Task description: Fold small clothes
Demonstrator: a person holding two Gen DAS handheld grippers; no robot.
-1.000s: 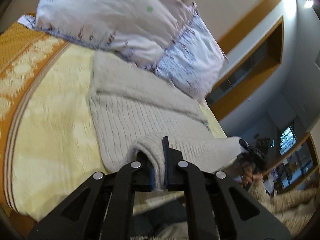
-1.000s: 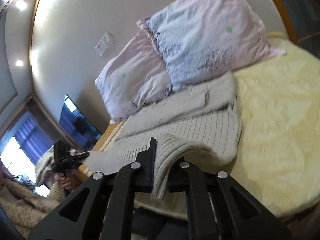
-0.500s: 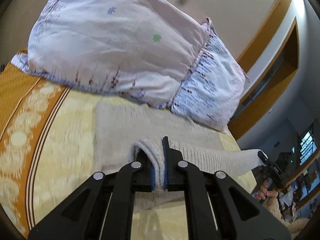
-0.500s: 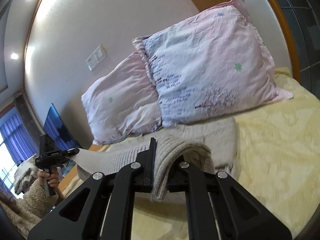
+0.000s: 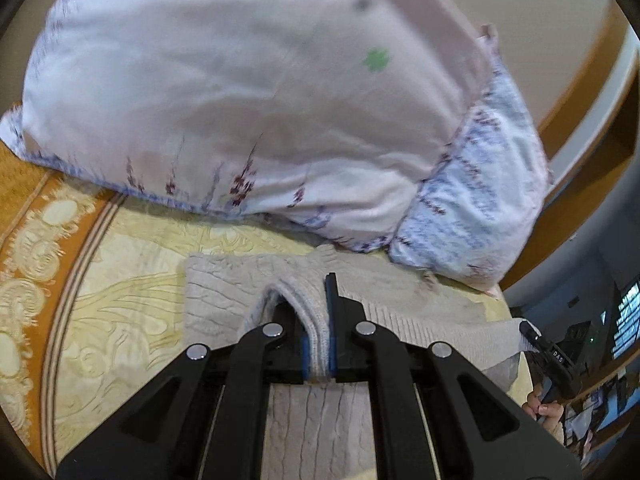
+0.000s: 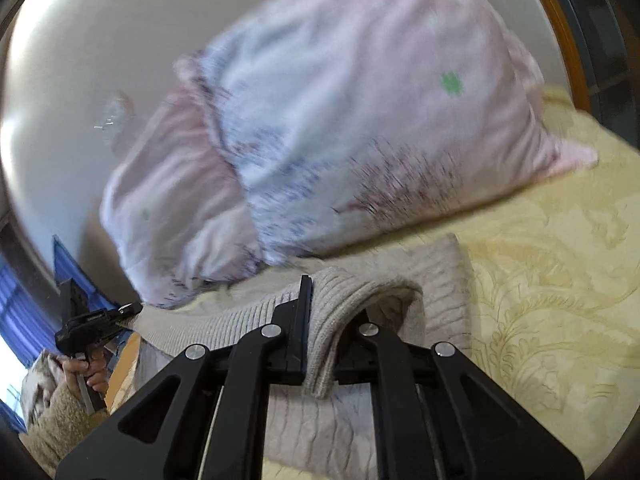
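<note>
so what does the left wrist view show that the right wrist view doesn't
Only the left wrist view shows the bedspread's orange patterned border and the right gripper pinching the far corner. Only the right wrist view shows the wall switch and the left gripper. Both show the beige knit garment, the floral pillows and the yellow bedspread, each gripper shut on the knit.

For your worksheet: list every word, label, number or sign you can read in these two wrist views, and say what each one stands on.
"DAS": small white letters on the right tongs, seen from the left wrist view; only just legible.
Matching label on the left tongs in the right wrist view: too blurred to read.
Pillows, knit sweater, bedspread: patterns only, no text.
</note>
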